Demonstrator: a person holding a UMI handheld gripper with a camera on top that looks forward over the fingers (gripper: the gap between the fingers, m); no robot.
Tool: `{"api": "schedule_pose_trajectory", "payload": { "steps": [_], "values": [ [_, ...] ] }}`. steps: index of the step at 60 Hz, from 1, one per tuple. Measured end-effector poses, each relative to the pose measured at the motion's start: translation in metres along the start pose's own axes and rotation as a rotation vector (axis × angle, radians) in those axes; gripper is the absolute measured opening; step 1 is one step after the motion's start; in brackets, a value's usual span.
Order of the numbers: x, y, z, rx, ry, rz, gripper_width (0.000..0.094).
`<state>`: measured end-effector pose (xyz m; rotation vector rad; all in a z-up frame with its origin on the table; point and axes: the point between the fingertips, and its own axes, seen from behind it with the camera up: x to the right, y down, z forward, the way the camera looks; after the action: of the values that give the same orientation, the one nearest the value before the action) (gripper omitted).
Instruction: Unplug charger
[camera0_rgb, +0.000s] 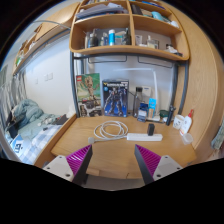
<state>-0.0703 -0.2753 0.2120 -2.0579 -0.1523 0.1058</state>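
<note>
The claw (111, 163) hovers with fingers apart and empty over the counter (115, 155). The coiled white cable (110, 129) lies well ahead, the charger (151, 128) probably just beside it. The approach step seems in hand; next calls for advancing toward the plug.

A wooden desk (100, 152) carried a coiled white cable (110, 129) near its middle, a small dark charger (151, 128) beside it, boxes (103, 97) standing along the back edge, and white bottles (184, 124) toward the right corner.
</note>
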Motion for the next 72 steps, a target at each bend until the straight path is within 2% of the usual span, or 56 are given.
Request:
{"api": "schedule_pose_trajectory", "payload": {
  "steps": [6,11,19,29,41,42,44,48,51,63,70,72],
  "values": [
    [0.023,0.024,0.013,-0.035,0.028,0.027,0.0862],
    [0.063,0.051,0.054,-0.064,0.069,0.047,0.0861],
    [0.124,0.067,0.103,-0.094,0.138,0.054,0.0864],
    [0.185,0.056,0.182,-0.099,0.185,0.066,0.0846],
    [0.224,0.033,0.276,-0.068,0.166,0.037,0.0817],
    [0.225,0.032,0.282,-0.062,0.162,0.034,0.0786],
    [0.226,0.029,0.293,-0.052,0.149,0.031,0.0785],
    [0.227,0.019,0.310,-0.020,0.135,0.011,0.0471],
    [0.234,0.023,0.317,-0.044,0.159,-0.013,0.0235],
    [0.232,0.022,0.321,-0.043,0.133,0.040,0.0171],
    [0.232,0.024,0.320,-0.109,0.109,0.049,0.0113],
    [0.232,0.008,0.317,-0.101,0.094,0.079,0.0111]
  ]
}}
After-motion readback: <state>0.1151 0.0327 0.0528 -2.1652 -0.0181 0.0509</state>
